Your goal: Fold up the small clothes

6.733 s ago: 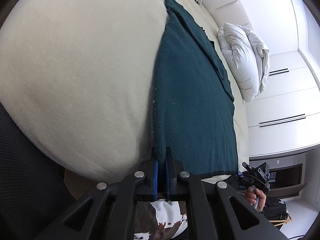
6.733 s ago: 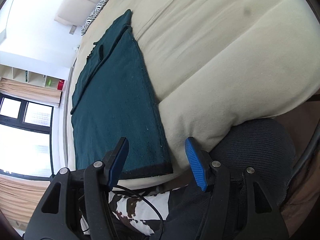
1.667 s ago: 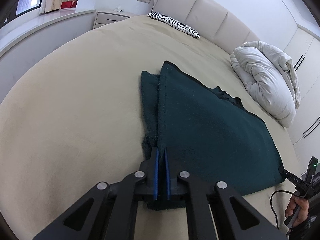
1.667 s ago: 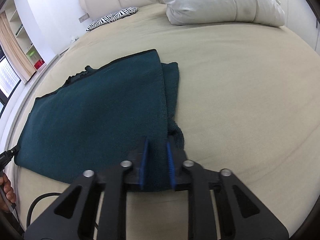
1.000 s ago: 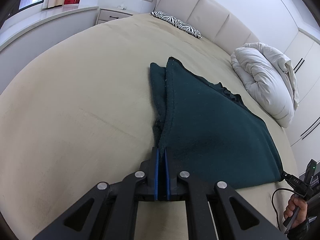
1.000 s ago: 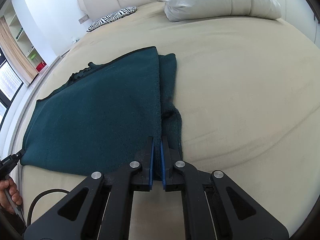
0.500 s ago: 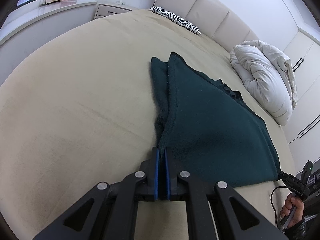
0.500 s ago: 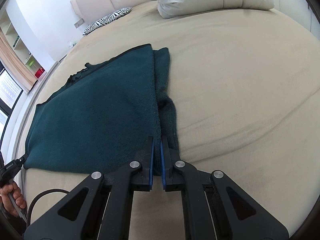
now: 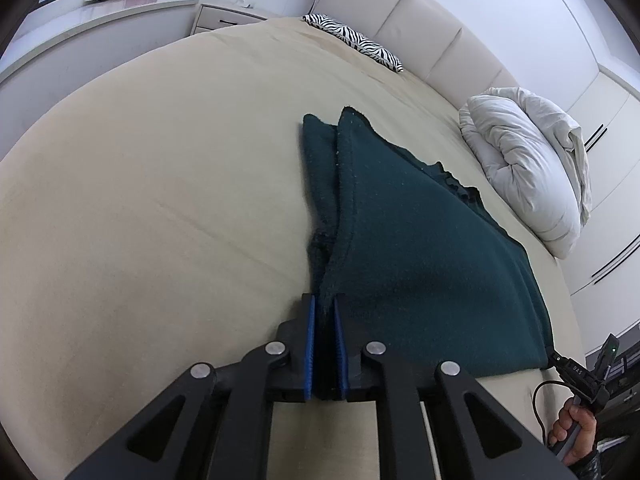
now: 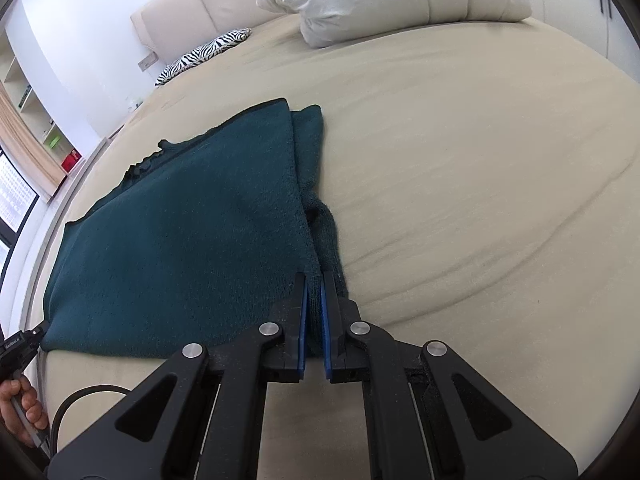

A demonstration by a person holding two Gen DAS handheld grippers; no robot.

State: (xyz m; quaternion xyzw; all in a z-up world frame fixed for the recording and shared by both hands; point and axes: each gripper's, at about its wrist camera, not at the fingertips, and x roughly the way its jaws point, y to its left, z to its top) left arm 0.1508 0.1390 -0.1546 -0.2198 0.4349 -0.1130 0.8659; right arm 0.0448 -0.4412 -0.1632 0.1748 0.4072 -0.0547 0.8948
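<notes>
A dark green fleece cloth (image 9: 420,256) lies folded over itself on the beige bed (image 9: 140,200), with a narrow lower layer showing along its side edges. In the left wrist view my left gripper (image 9: 325,304) has the cloth's near left corner between its blue pads. Its jaws are opening, and the cloth still fills the gap. In the right wrist view my right gripper (image 10: 314,280) is shut on the near right corner of the cloth (image 10: 192,232). Each view shows the other gripper at the cloth's far corner, held by a hand (image 9: 572,432).
A bunched white duvet (image 9: 528,168) lies at the right side of the bed. A zebra-striped pillow (image 9: 356,42) rests by the cream headboard (image 9: 420,28). A cable (image 10: 80,396) trails near the foot of the bed. White wardrobes stand at the right.
Since several seconds ago both grippers have carried the cloth's near edge up the bed, folding it over itself. Over the last second the left pads have parted slightly.
</notes>
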